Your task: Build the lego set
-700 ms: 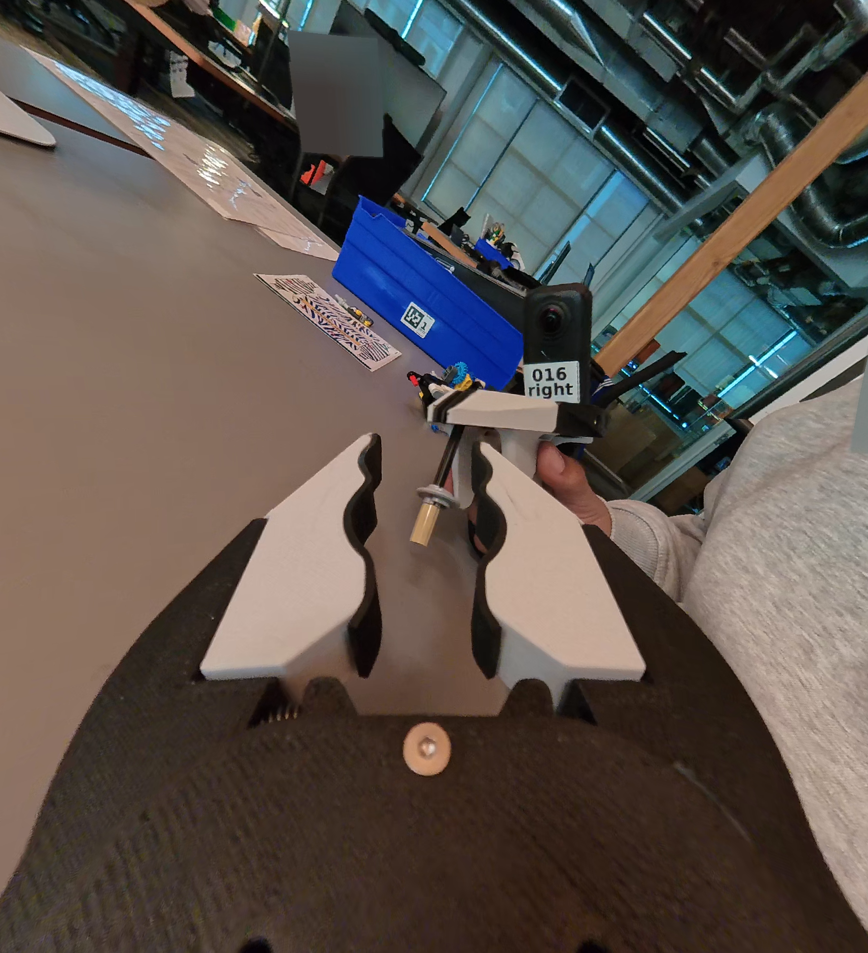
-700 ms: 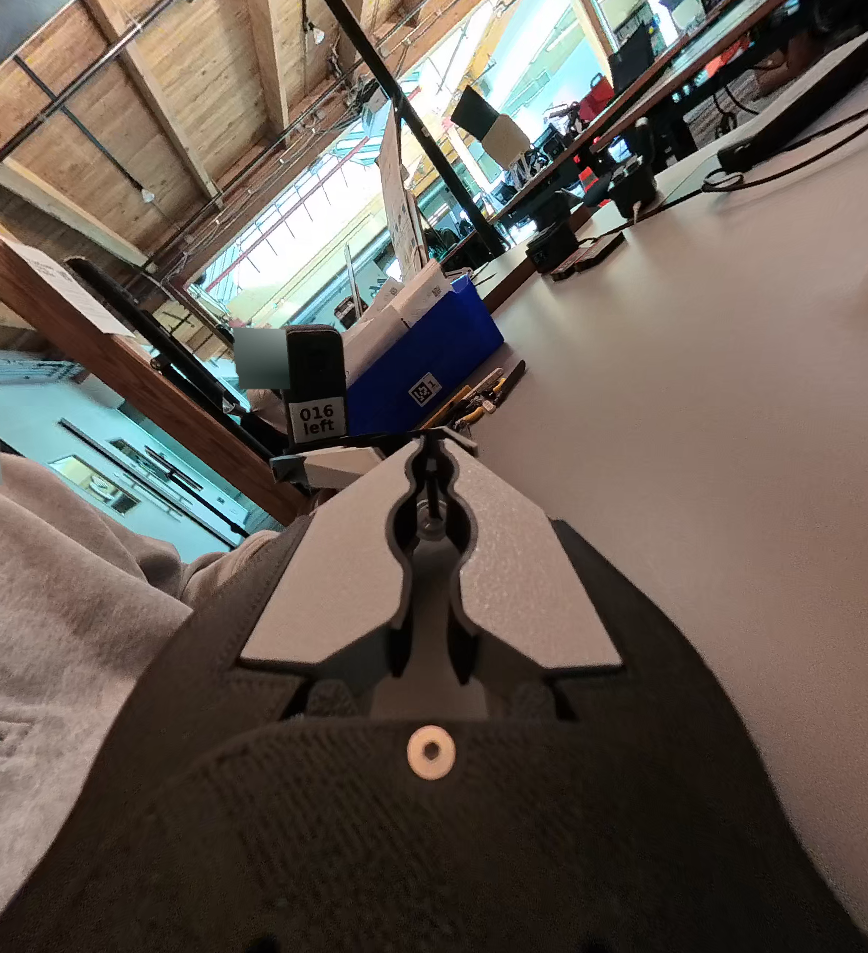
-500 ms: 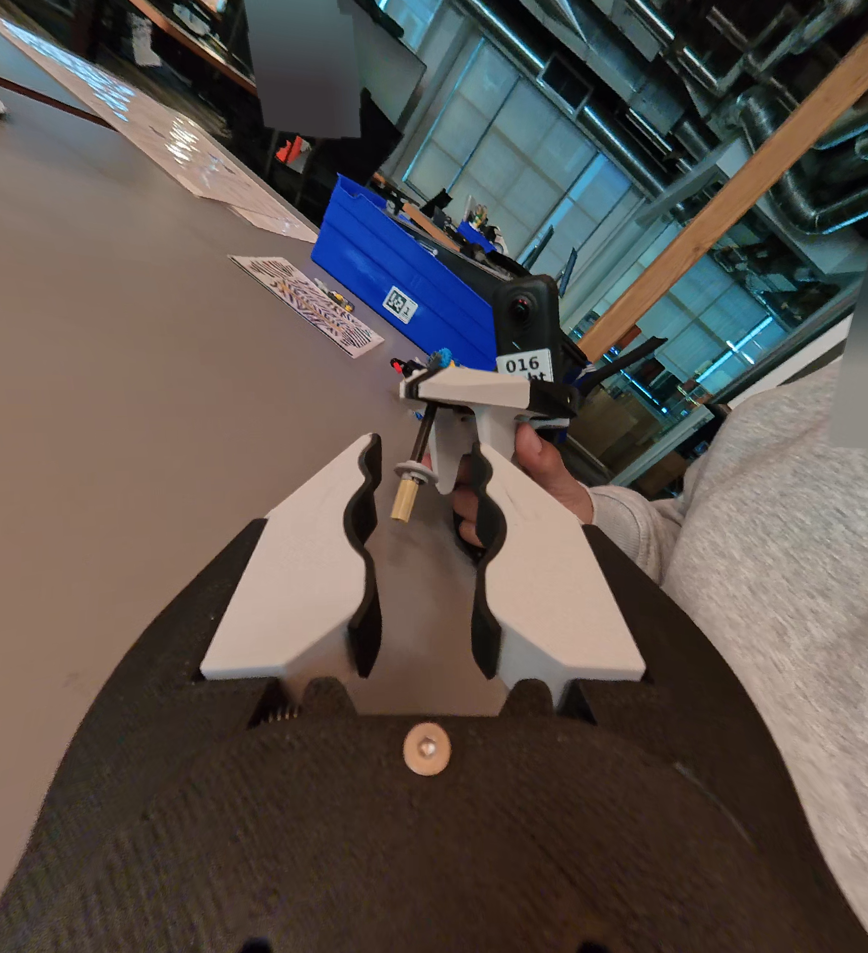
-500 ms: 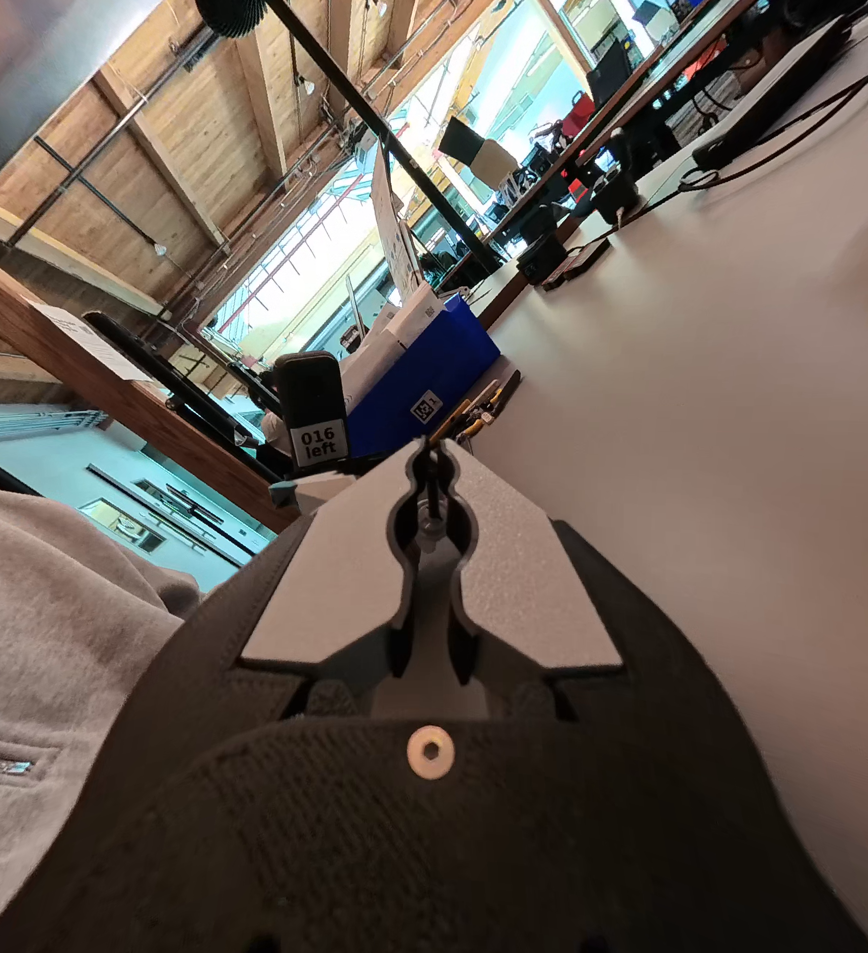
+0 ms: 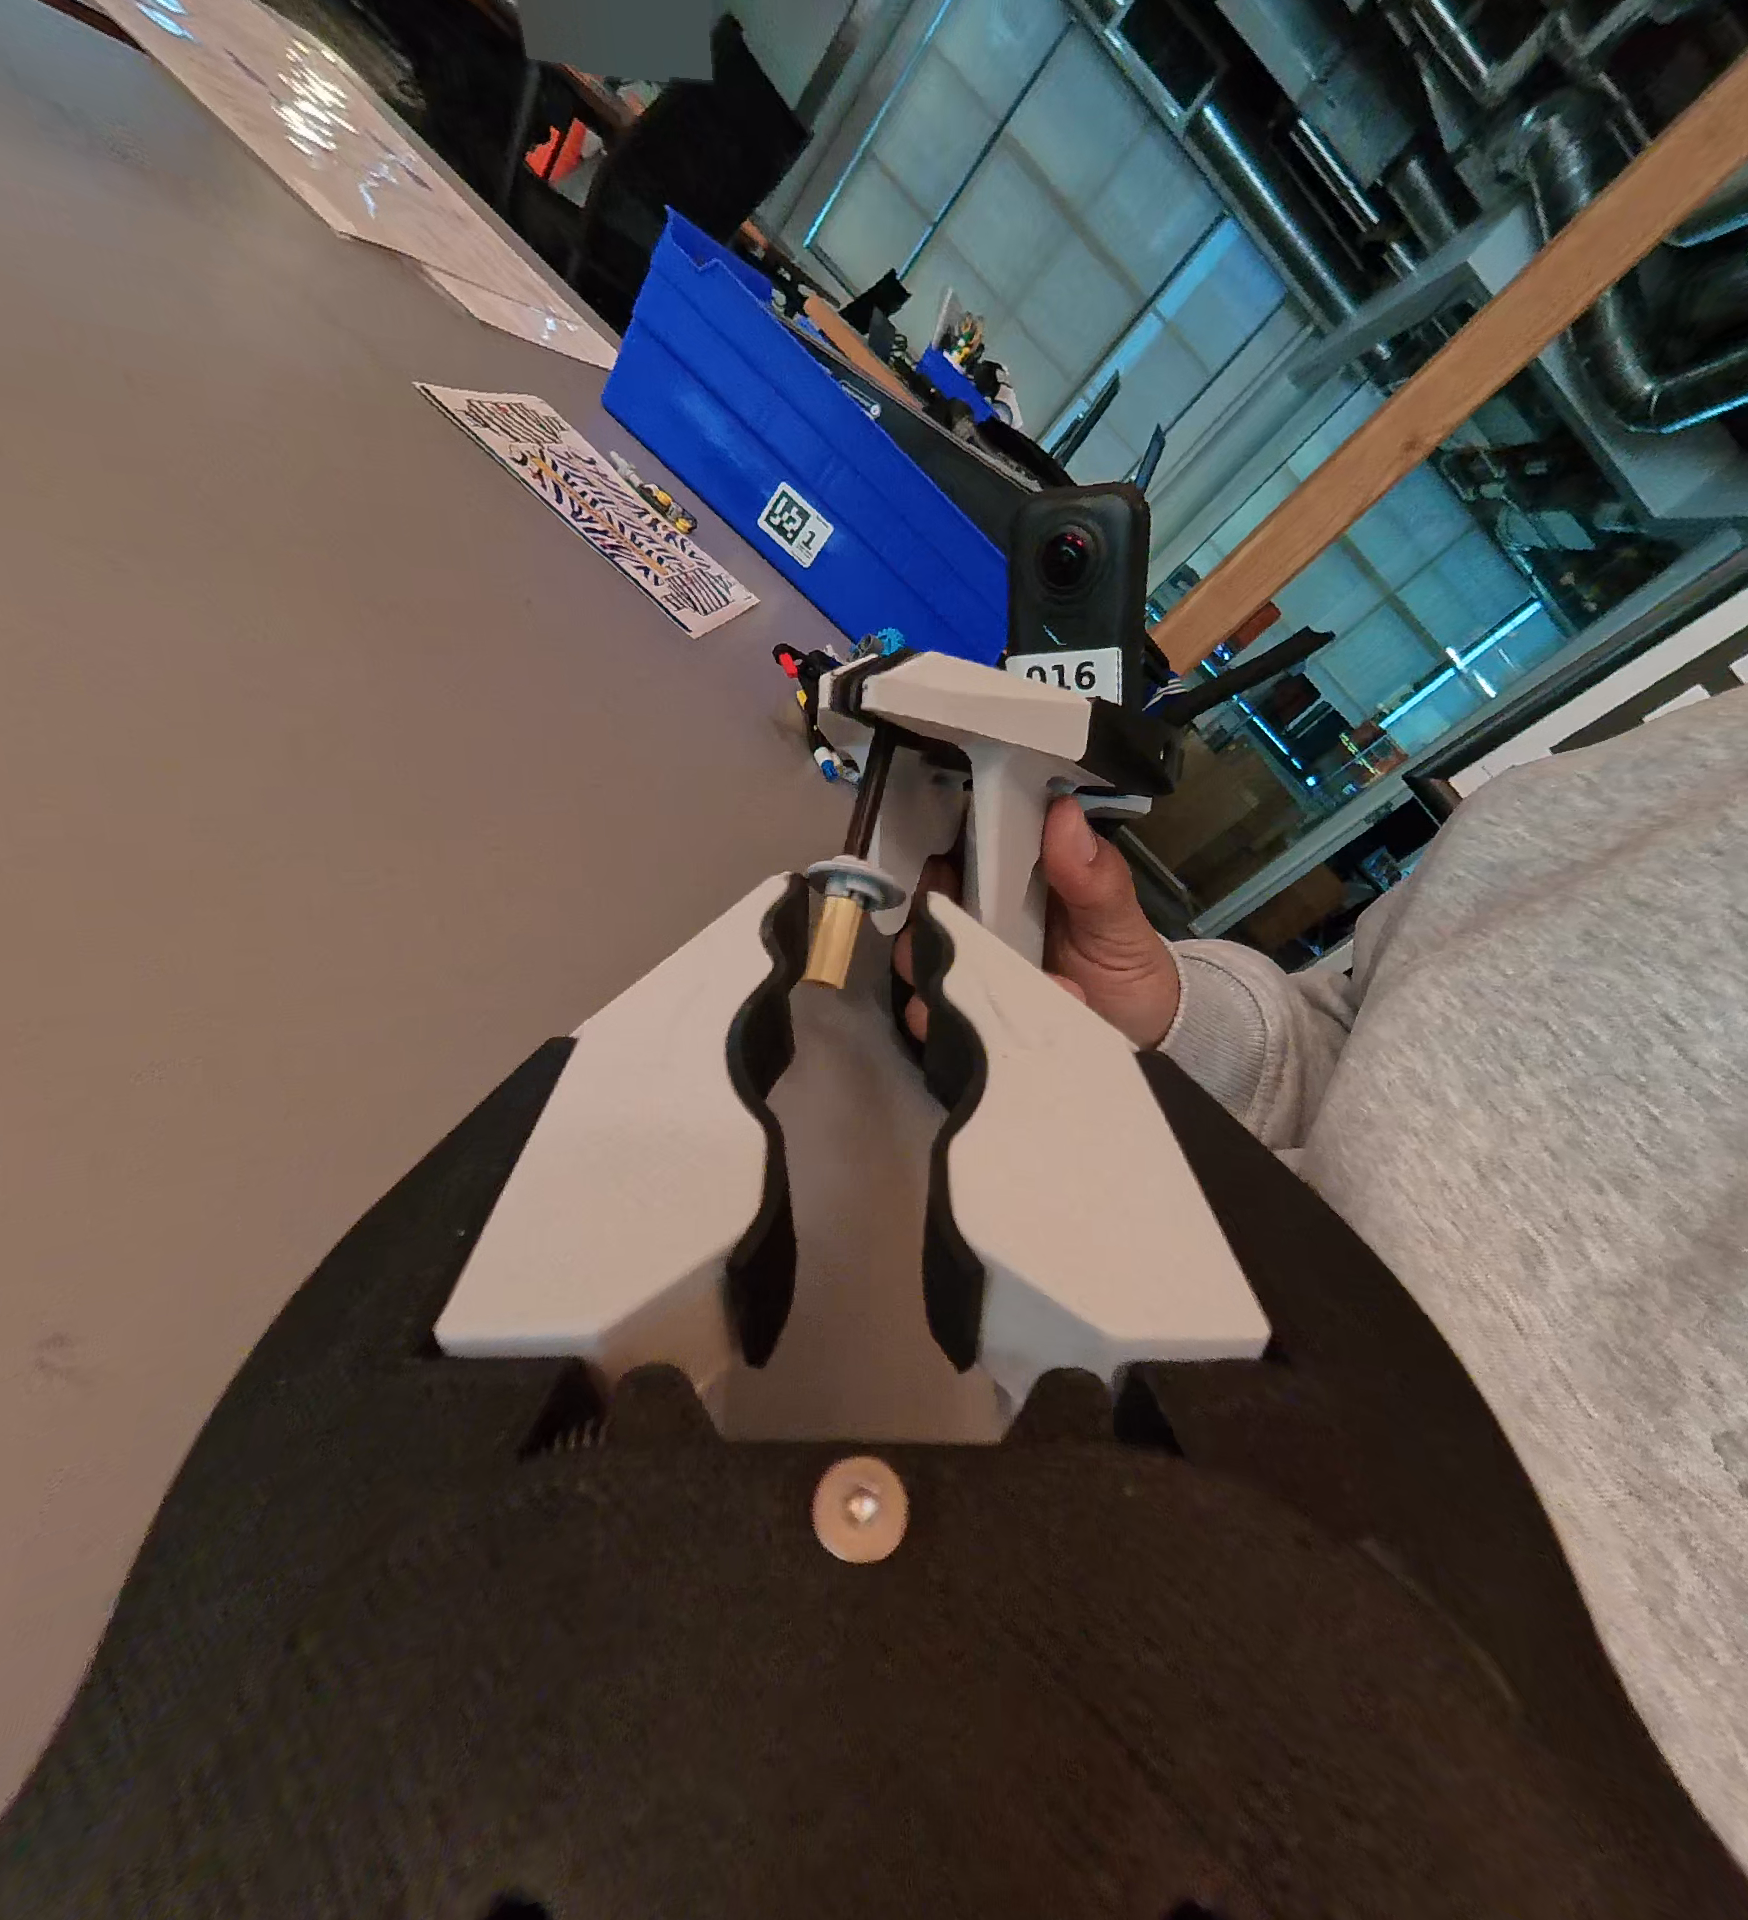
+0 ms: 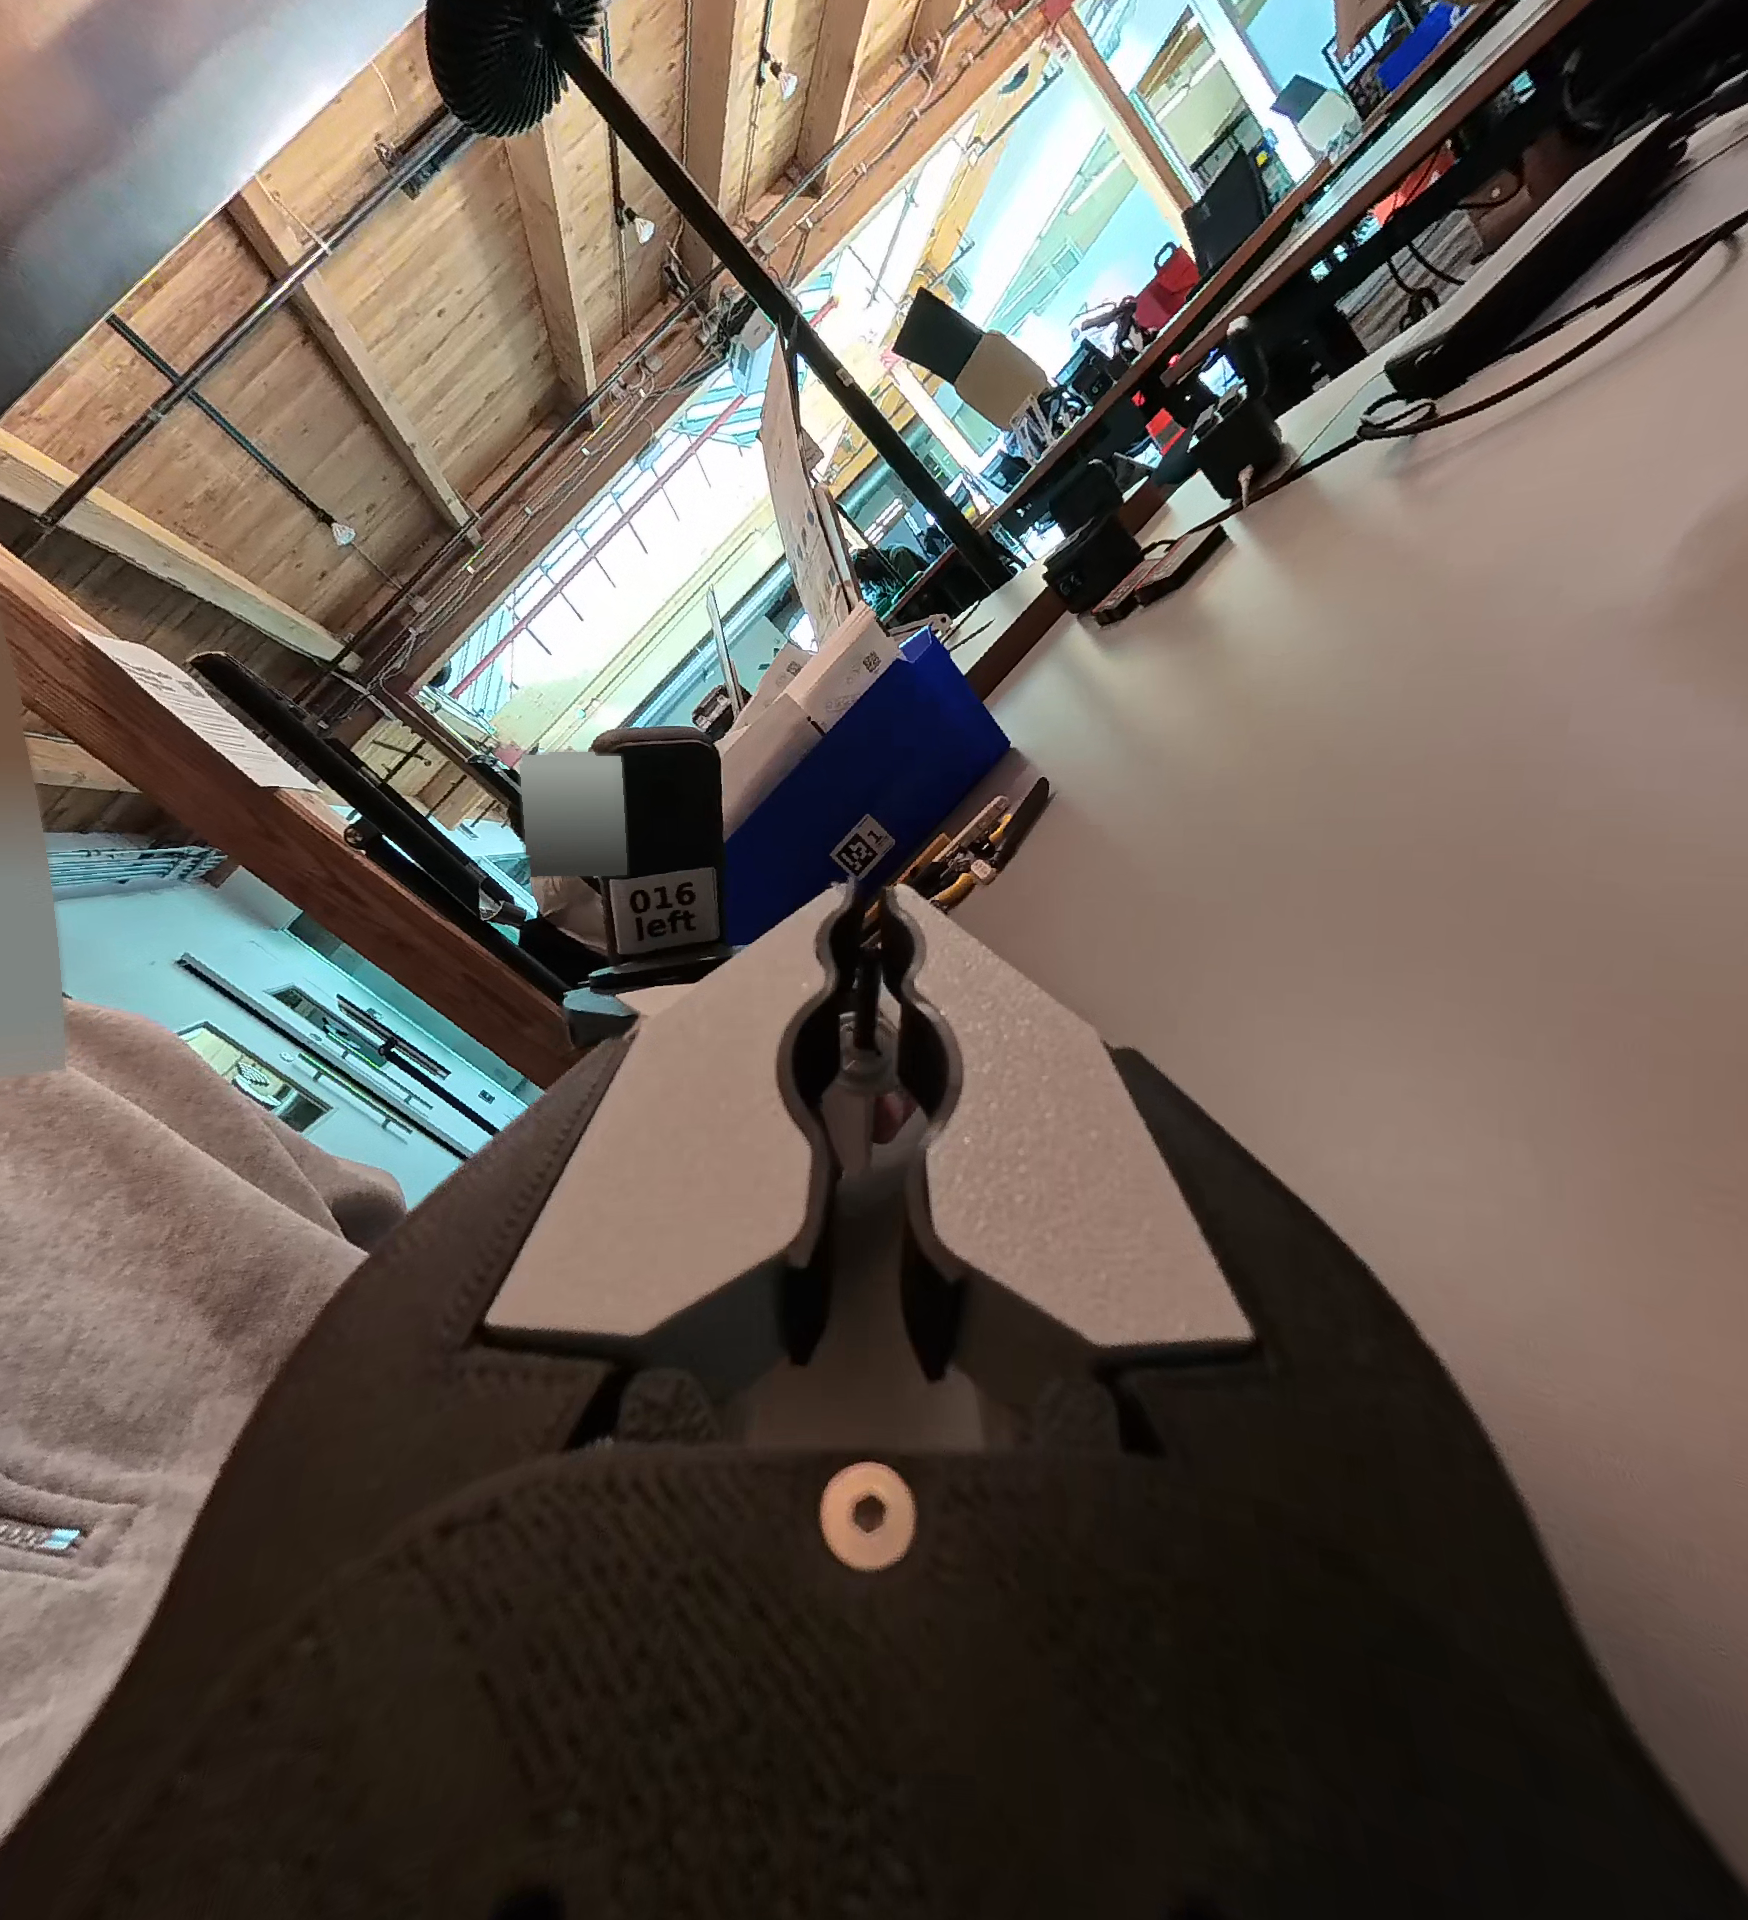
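Note:
My right gripper [image 6: 867,900] is shut on a thin black axle [image 6: 862,997] and holds it above the table. In the left wrist view the right gripper [image 5: 846,698] is just ahead, held by a hand. The axle [image 5: 868,795] hangs down from it, with a grey bush [image 5: 854,878] and a tan sleeve [image 5: 828,943] at its lower end. My left gripper [image 5: 856,920] is open. The tan sleeve sits between its fingertips, close to the left finger [image 5: 683,1091]. I cannot tell whether they touch.
A blue bin [image 5: 776,447] stands on the grey table [image 5: 226,779], with a sticker sheet [image 5: 589,499] and small loose lego parts [image 5: 816,665] beside it. The bin also shows in the right wrist view [image 6: 870,769]. Cables and dark boxes [image 6: 1140,566] lie far off. A grey sleeve [image 5: 1576,1143] is at the right. Less than 4 cm separates the two grippers' tips.
The left gripper has closed in on the right gripper. The axle's tan end, earlier ahead of the left fingertips, is now between them. Both grippers keep their state.

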`<state>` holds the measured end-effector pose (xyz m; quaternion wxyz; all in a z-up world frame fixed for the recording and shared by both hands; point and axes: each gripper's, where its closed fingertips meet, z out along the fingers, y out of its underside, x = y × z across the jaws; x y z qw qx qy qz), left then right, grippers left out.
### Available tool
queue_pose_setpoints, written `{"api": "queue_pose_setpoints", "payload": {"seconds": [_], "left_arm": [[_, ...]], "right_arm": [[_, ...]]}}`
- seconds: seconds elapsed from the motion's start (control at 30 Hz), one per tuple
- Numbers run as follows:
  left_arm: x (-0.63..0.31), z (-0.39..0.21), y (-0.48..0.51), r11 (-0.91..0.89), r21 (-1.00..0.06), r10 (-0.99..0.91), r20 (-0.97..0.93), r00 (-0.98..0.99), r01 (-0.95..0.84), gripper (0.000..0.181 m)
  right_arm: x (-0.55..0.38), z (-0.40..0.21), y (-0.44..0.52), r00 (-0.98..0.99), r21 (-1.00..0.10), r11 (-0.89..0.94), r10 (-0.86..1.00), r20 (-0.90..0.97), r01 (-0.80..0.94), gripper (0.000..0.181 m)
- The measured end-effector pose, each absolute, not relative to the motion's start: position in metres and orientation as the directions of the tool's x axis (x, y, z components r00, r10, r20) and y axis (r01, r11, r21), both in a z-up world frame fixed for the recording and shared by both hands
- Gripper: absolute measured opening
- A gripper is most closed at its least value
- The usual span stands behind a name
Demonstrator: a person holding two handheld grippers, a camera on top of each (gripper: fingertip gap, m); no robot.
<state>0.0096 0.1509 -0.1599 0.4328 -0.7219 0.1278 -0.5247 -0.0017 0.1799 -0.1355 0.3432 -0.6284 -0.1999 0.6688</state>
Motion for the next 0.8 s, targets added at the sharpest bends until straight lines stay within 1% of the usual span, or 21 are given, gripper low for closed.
{"api": "queue_pose_setpoints", "payload": {"seconds": [0.27,0.53,0.6,0.7,0.8], "left_arm": [[0.006,-0.159,0.153,-0.585,-0.760,-0.635,0.646,0.424,0.283,0.013],[0.000,-0.151,0.157,-0.524,-0.792,-0.656,0.610,0.444,0.313,0.013],[0.001,-0.151,0.157,-0.522,-0.795,-0.657,0.606,0.448,0.309,0.013],[0.001,-0.148,0.156,-0.498,-0.803,-0.662,0.596,0.455,0.327,0.020],[0.006,-0.148,0.153,-0.500,-0.806,-0.665,0.592,0.456,0.317,0.021]], "right_arm": [[-0.001,-0.136,0.181,0.020,-0.692,-0.690,0.705,-0.709,-0.212,0.001],[0.000,-0.136,0.181,0.024,-0.687,-0.696,0.698,-0.716,-0.209,0.001],[0.000,-0.136,0.182,0.017,-0.674,-0.707,0.687,-0.726,-0.214,0.001],[0.002,-0.134,0.184,-0.005,-0.642,-0.732,0.660,-0.751,-0.228,0.001],[0.004,-0.134,0.187,-0.019,-0.620,-0.747,0.642,-0.767,-0.240,0.001]]}}
